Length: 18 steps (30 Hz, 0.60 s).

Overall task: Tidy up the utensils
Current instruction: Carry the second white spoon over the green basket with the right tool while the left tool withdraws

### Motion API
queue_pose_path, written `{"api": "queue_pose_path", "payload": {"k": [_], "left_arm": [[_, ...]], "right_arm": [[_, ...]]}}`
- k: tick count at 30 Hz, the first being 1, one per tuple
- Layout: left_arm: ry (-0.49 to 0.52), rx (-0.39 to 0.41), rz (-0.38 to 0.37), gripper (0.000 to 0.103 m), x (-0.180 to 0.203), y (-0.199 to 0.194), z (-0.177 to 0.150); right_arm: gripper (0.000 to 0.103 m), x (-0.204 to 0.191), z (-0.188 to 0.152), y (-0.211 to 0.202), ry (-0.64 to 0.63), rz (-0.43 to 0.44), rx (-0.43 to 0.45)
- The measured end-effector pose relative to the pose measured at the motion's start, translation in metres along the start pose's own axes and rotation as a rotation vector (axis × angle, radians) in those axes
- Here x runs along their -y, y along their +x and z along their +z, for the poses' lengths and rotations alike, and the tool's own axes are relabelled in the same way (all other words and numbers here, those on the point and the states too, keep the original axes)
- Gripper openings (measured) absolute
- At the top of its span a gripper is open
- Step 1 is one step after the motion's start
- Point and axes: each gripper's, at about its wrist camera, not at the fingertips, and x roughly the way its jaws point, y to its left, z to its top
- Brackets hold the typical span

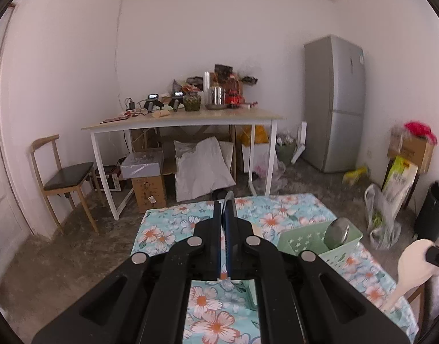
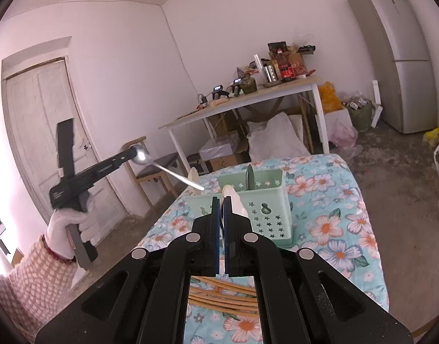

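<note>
Floral tablecloth (image 2: pixel 328 229) — one caddy (image 2: pixel 265 200), two spoons (image 2: pixel 167 169)

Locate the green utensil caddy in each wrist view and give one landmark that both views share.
Left wrist view: the green utensil caddy sits right of centre on the floral cloth, just right of the shut left gripper, with a metal utensil standing in it.
Right wrist view: the caddy is at centre, directly beyond the right gripper.
Shared landmark: the grey refrigerator.
</note>
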Motion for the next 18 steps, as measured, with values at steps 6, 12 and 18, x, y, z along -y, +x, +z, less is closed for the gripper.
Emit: {"api": "queue_pose_path", "payload": {"k": [6, 12, 18], "left_arm": [[0.042, -0.077, -0.029, 0.002, 0.021, 0.025, -0.003], [-0.141, -0.160, -0.243, 0.010, 0.012, 0.054, -0.008], [-0.257, -0.109, -0.338, 0.038, -0.003, 0.046, -0.011]], "right_arm": [[0.001, 0.005, -0.004, 0.002, 0.019, 0.006, -0.008], [0.001, 0.012, -0.006, 0.001, 0.040, -0.004, -0.016], [0.001, 0.014, -0.004, -0.001, 0.054, -0.007, -0.020]]}}
